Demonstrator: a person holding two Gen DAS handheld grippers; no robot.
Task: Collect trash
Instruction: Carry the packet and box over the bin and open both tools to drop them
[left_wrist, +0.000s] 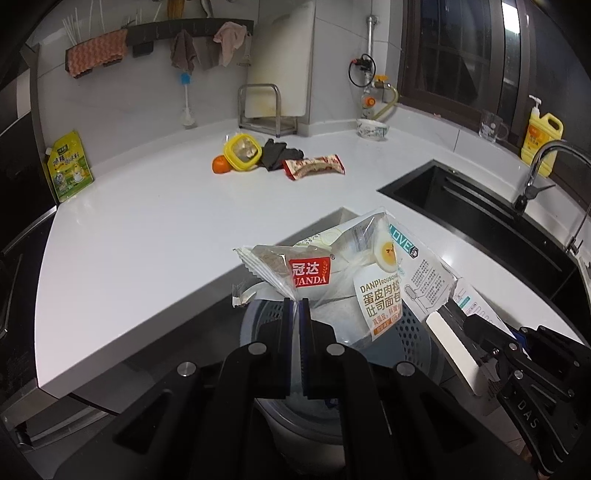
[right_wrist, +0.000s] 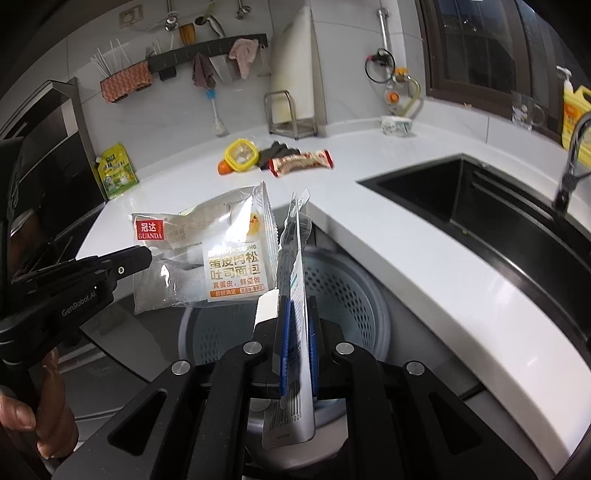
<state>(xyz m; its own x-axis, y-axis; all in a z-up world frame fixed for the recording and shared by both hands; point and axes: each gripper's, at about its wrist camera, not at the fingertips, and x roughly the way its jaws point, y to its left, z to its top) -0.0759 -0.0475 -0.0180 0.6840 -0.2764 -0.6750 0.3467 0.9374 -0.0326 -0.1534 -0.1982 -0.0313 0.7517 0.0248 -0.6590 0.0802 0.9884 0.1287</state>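
Note:
My left gripper is shut on the lower edge of a clear bread wrapper with a red GUANDA label, holding it above a grey perforated bin below the counter edge. To its right, my right gripper is shut on a flat white packet. In the right wrist view the right gripper pinches the white packet edge-on over the bin. The left gripper holds the bread wrapper beside it. A red snack wrapper lies on the counter.
On the white counter sit a black crumpled piece, a yellow-lidded box, an orange and a green pouch. A black sink with a faucet is on the right. A hand grips the left handle.

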